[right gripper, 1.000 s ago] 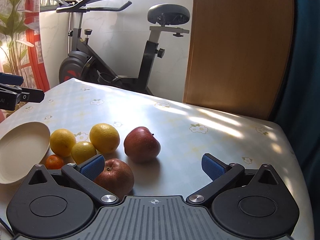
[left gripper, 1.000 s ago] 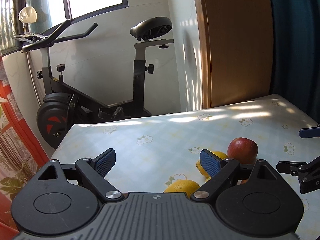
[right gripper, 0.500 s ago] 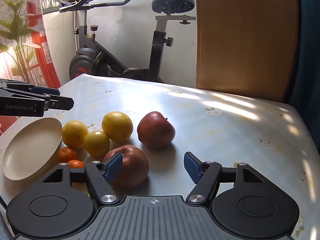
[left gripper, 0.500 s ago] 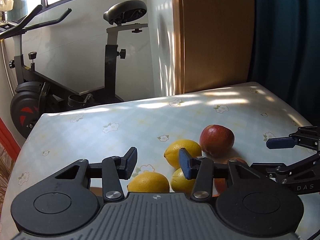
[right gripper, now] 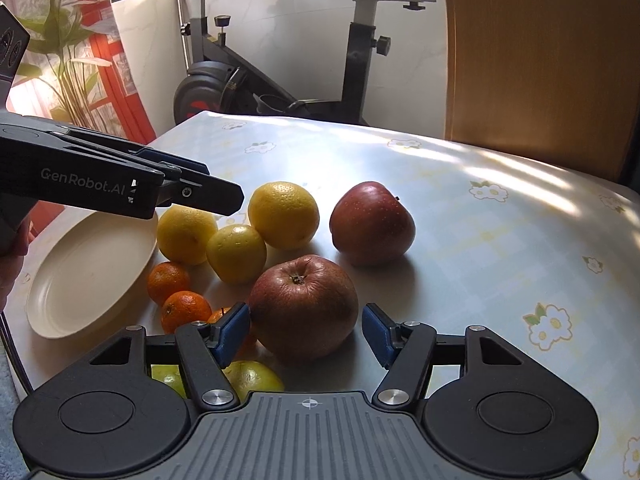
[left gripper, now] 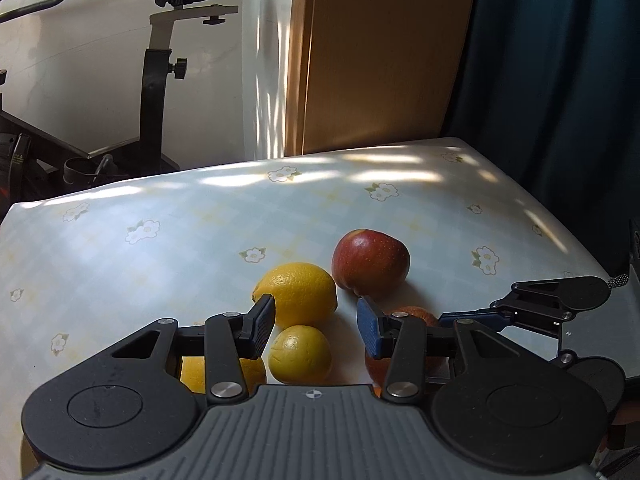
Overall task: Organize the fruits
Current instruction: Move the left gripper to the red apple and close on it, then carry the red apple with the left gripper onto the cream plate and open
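Right gripper, low centre of its view: jaws half-spread, just narrowed, flanking wrinkled apple, left pad touching or nearly, right pad apart. Left gripper, low centre: jaws part-spread around small lemon, not pinching. Plate at left of desk. Best lowered further, centred on each fruit's widest part, squeezed gently.

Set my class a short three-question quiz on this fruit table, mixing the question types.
1. True or false: the plate already holds fruit.
2. How many red apples lie on the table?
3. What stands behind the table? A sofa; B exercise bike; C fridge.

Key: 1 false, it is bare; 2 two; 3 B.
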`<action>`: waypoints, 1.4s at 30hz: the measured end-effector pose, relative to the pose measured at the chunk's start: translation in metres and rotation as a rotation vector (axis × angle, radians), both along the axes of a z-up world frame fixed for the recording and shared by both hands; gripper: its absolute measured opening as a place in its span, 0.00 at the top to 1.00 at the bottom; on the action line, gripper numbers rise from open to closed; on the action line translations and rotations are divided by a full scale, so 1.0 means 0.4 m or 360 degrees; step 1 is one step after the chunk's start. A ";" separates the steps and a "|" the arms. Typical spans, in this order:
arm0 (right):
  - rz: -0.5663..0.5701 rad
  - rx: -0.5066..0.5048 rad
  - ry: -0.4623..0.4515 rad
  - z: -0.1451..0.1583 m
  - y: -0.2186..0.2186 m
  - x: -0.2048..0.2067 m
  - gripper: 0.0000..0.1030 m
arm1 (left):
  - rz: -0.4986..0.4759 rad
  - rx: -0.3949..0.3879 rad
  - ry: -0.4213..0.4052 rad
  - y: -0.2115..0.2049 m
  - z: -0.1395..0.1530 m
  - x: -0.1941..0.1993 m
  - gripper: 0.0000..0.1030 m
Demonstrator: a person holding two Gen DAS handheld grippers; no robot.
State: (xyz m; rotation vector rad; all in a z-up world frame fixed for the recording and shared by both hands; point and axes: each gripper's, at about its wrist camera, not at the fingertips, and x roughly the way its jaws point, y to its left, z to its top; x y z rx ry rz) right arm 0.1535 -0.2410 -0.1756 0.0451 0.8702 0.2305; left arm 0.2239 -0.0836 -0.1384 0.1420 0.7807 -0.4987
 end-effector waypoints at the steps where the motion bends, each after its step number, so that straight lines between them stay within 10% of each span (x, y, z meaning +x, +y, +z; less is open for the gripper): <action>1: -0.0003 0.0002 0.0012 -0.006 0.002 0.003 0.44 | -0.0029 -0.0016 0.0024 -0.006 -0.005 0.004 0.54; 25: -0.0014 0.0018 -0.0025 -0.033 -0.008 0.000 0.37 | -0.0109 -0.0316 0.0477 -0.056 -0.106 0.102 0.68; 42: -0.0022 0.0023 -0.0163 0.042 0.023 -0.009 0.42 | -0.0164 -0.0363 0.0348 -0.034 -0.025 0.071 0.74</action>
